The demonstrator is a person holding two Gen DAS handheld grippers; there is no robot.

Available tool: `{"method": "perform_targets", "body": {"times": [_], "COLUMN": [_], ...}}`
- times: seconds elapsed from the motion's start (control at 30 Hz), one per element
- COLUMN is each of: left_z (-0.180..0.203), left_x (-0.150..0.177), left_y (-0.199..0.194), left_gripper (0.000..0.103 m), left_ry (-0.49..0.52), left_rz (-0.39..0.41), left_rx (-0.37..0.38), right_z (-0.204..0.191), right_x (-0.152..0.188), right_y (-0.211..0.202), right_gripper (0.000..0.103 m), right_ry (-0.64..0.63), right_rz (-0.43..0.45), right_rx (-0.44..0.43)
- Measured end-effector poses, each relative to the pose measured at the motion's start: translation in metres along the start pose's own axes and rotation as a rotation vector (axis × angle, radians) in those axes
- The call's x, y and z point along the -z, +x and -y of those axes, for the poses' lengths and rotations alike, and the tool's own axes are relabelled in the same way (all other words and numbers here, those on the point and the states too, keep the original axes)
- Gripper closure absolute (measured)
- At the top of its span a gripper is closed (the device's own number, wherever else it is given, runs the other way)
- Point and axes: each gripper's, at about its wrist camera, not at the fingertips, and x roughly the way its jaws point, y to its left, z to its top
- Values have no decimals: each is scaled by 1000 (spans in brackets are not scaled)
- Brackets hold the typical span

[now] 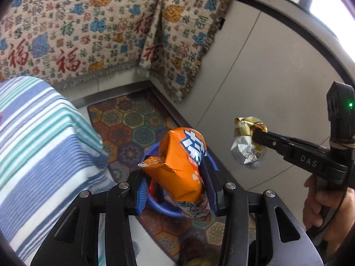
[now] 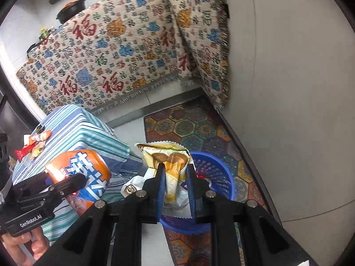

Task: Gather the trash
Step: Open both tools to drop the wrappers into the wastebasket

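My left gripper (image 1: 175, 175) is shut on an orange snack bag (image 1: 182, 166) and holds it above a round blue basket (image 1: 159, 208) on the floor mat. The same bag (image 2: 88, 175) and left gripper (image 2: 64, 184) show at the left of the right wrist view. My right gripper (image 2: 176, 177) is shut on a crumpled yellow and white wrapper (image 2: 168, 157), held over the blue basket (image 2: 219, 177). In the left wrist view that wrapper (image 1: 247, 141) hangs from the right gripper (image 1: 259, 136) at the right.
A striped blue and white cloth covers a low table (image 2: 88, 133) on the left, with several small wrappers (image 2: 33, 144) on it. A patterned hexagon mat (image 2: 188, 126) lies on the floor. A patterned blanket (image 1: 88, 28) hangs behind. A grey cabinet wall (image 1: 266, 77) stands at the right.
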Motion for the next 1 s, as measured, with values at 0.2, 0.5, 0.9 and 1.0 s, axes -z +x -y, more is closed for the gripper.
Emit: {"method": "perform_targets", "body": {"times": [0.2,0.5,0.9,1.0], "left_z": [14,19,10,9], "left_x": [-6,-5,3,1], "left_y": [34,75,119,128], "left_gripper": [58,57,35,30], "left_ry": [14,18,21,14], "left_rz": [-25,-62,-116,-129], "left_rx": [1,10,16,30], "right_z": [27,51,62,63], "right_x": [1,6,13,10], "right_y": [22,56,94,92], "right_gripper": [84,84,53,45], "right_ry": [47,72,81,80], "right_rz": [-42,-102,-163,-151], "right_rx": [0,13,-16,-22]}}
